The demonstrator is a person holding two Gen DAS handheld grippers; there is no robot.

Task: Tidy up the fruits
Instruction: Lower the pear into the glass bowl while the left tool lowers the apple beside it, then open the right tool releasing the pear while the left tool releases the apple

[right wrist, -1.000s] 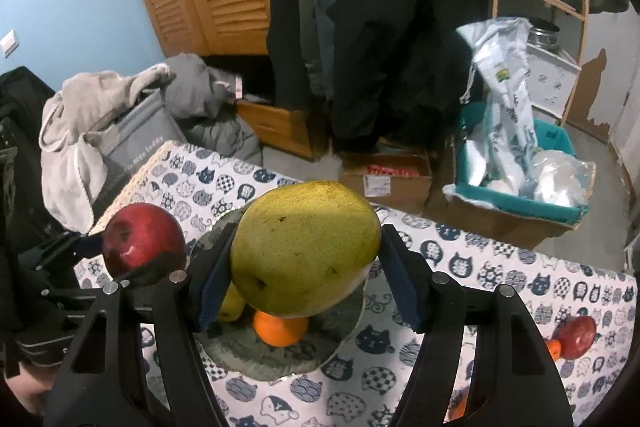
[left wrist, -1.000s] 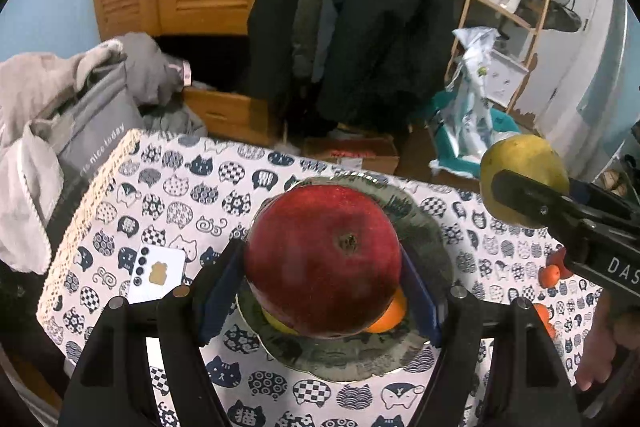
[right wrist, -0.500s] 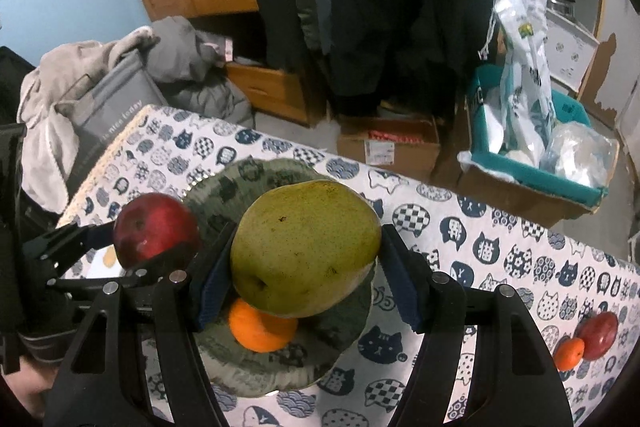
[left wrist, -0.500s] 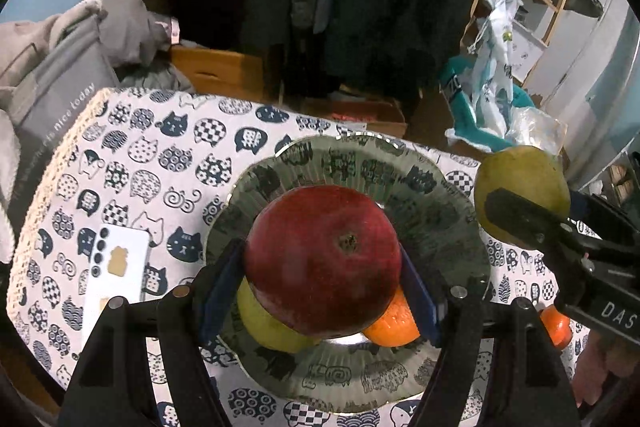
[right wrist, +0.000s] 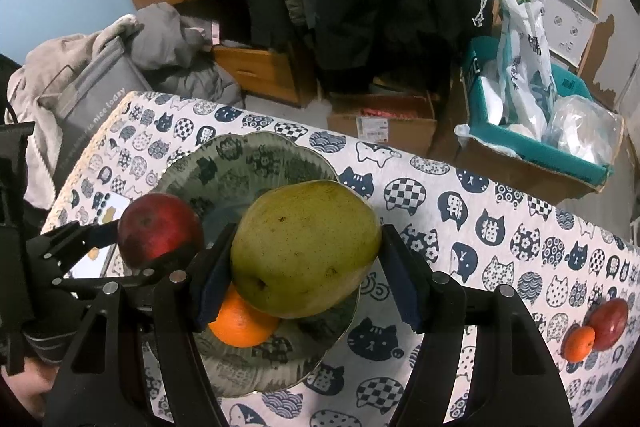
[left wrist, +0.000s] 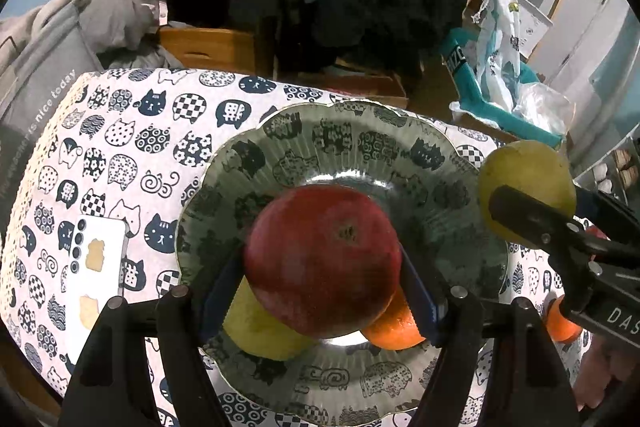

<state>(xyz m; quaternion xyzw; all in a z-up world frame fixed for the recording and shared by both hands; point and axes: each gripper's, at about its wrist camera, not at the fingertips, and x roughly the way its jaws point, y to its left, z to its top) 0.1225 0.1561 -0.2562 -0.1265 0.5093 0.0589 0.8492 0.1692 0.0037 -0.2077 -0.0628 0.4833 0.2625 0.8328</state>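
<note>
My left gripper [left wrist: 322, 277] is shut on a red pomegranate [left wrist: 322, 260], held just above a grey scalloped plate [left wrist: 340, 147]. On that plate lie an orange [left wrist: 394, 325] and a yellow-green fruit [left wrist: 260, 327], both partly hidden by the pomegranate. My right gripper [right wrist: 306, 275] is shut on a large green pear [right wrist: 306, 253] over the plate's right side [right wrist: 240, 155]. In the right wrist view the orange [right wrist: 242, 325] shows under the pear, and the left gripper's pomegranate [right wrist: 160, 231] hangs at the left.
The table wears a cat-print cloth [right wrist: 480, 227]. A white phone [left wrist: 96, 267] lies left of the plate. A small orange [right wrist: 578, 343] and a red fruit [right wrist: 610, 323] sit at the table's right end. Boxes, bags and hanging coats stand beyond the far edge.
Both grippers have sunk toward the plate and tilted further down, each keeping its fruit. The plate now fills more of both views.
</note>
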